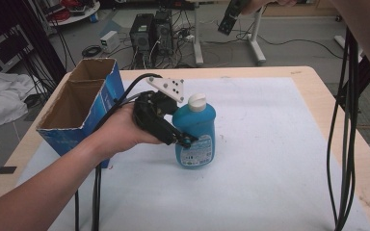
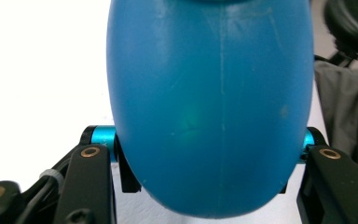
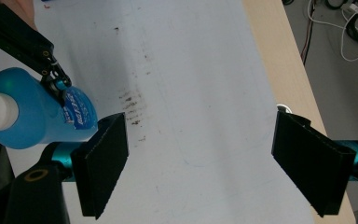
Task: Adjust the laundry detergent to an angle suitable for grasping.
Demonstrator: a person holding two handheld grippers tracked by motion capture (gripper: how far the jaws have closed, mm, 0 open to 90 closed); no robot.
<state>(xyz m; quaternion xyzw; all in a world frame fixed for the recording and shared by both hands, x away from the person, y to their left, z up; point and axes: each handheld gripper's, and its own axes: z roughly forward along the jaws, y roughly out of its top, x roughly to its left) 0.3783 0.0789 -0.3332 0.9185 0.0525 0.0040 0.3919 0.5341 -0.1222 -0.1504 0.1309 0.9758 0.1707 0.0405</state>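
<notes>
A blue bottle [image 1: 195, 137] with a white cap [image 1: 197, 101] stands upright on the white mat [image 1: 274, 144], left of its middle. My left gripper [image 1: 189, 139] comes at it from the left and is shut on its lower body. In the left gripper view the bottle [image 2: 209, 107] sits squeezed between both jaws of that gripper [image 2: 209, 156]. My right gripper [image 1: 231, 18] is held high at the far side, open. Its view looks down on the mat [image 3: 200, 93] past its own wide-apart jaws [image 3: 200, 163], and the bottle [image 3: 32, 112] and the left gripper [image 3: 58, 84] appear at the left.
An open blue cardboard box [image 1: 84, 103] stands at the table's left edge, close behind my left hand. Black cables [image 1: 347, 144] hang down at the right. The wooden table edge [image 1: 313, 77] borders the mat. Computers [image 1: 149, 31] and wires lie on the floor beyond.
</notes>
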